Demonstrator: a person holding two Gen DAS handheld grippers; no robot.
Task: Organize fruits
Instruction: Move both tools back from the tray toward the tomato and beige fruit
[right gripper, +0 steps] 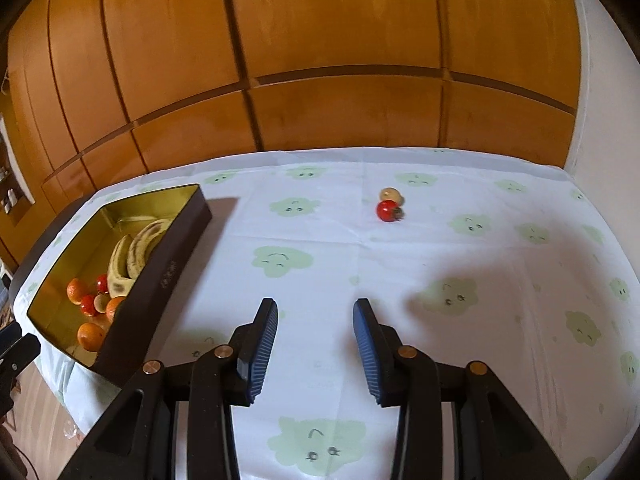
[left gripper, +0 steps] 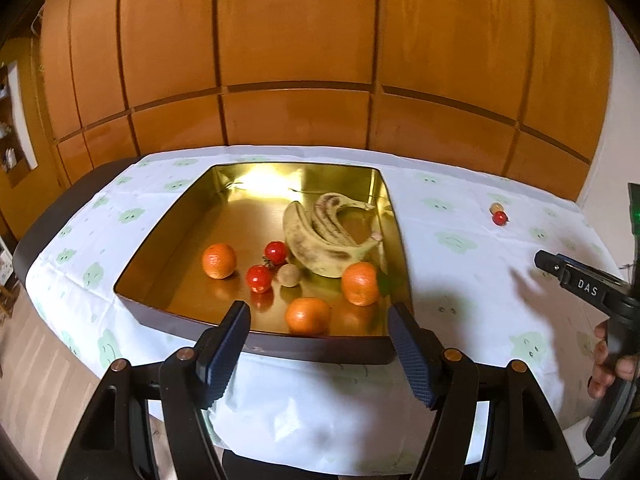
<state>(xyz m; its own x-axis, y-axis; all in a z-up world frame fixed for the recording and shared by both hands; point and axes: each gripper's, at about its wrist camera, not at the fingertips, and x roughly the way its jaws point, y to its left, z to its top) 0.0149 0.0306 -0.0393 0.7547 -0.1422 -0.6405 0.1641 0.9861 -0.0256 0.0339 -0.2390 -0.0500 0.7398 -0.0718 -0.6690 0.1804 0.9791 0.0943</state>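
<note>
A white cloth (right gripper: 340,240) printed with pale green smiling blobs is covering the bench, and orange-brown wooden panelling (left gripper: 296,60) is filling the wall behind it. A dark tin (left gripper: 320,346) with a gold lining is sitting on the cloth, holding 3 oranges (left gripper: 219,261), 2 tomatoes (left gripper: 259,279), 1 bunch of spotted bananas (left gripper: 320,236) and 1 small brown fruit (left gripper: 289,275). Well apart on the cloth, 1 loose tomato (right gripper: 389,211) is touching 1 small tan fruit (right gripper: 390,193). The left gripper (left gripper: 318,344) is hovering at the tin's near rim, jaws apart and empty. The right gripper (right gripper: 316,340) is hanging over bare cloth, jaws likewise apart and empty.
</note>
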